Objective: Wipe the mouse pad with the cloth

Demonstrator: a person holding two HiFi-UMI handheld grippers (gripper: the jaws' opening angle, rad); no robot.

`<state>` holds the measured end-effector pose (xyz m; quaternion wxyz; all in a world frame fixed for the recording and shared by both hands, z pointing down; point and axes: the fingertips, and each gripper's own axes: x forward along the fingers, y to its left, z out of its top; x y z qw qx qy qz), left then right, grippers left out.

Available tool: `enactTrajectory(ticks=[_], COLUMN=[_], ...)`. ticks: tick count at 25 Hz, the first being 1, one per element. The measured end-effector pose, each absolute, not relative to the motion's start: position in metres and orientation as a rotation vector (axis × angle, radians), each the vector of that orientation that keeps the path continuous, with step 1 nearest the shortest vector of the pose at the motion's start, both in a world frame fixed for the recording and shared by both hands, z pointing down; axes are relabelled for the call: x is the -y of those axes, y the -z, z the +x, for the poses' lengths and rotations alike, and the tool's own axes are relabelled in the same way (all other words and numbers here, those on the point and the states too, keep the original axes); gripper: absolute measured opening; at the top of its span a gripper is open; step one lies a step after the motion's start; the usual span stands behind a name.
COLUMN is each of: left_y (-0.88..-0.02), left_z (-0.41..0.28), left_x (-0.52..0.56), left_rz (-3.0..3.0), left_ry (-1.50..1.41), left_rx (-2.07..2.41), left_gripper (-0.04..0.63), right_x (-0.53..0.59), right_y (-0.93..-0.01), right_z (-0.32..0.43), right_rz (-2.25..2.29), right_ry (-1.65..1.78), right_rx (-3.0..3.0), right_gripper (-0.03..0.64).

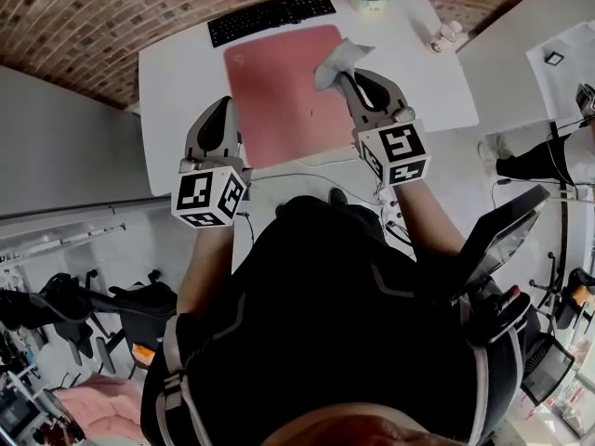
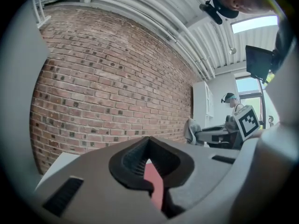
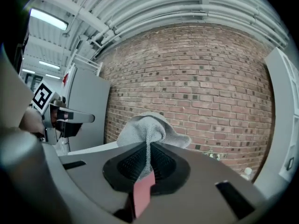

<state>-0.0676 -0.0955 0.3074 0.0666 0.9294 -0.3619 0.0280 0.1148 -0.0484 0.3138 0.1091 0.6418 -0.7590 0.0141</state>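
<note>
Status: cloth [image 1: 339, 60] at mouse pad [image 1: 279, 91].
Head view: cloth at pad's far right corner; left gripper [image 1: 226, 105] beside pad's left edge. Left gripper view: jaws pressed together, empty. Right gripper view: right gripper [image 3: 148, 149] clenched on cloth.

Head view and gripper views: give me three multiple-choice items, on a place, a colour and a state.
1. The keyboard lies: A beyond the pad; B on the pad; C left of the pad.
2. The pad is: A blue; B pink; C black.
3. The right gripper is: A open; B shut on the cloth; C shut on the keyboard.
A, it lies past the pad's far edge; B, its surface shows pink; B, the cloth sits pinched between the jaws.
</note>
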Motion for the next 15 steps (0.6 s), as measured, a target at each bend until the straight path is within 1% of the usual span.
enactTrajectory(ticks=[15], left_y=[-0.305], left_z=[-0.047], left_x=[0.088], left_rz=[2.772], left_ry=[-0.093], left_rx=[1.138], left_gripper=[-0.001], right_x=[0.045], right_y=[-0.313], right_z=[0.135], right_rz=[1.860], right_ry=[-0.077], right_rx=[2.306], right_gripper=[0.031])
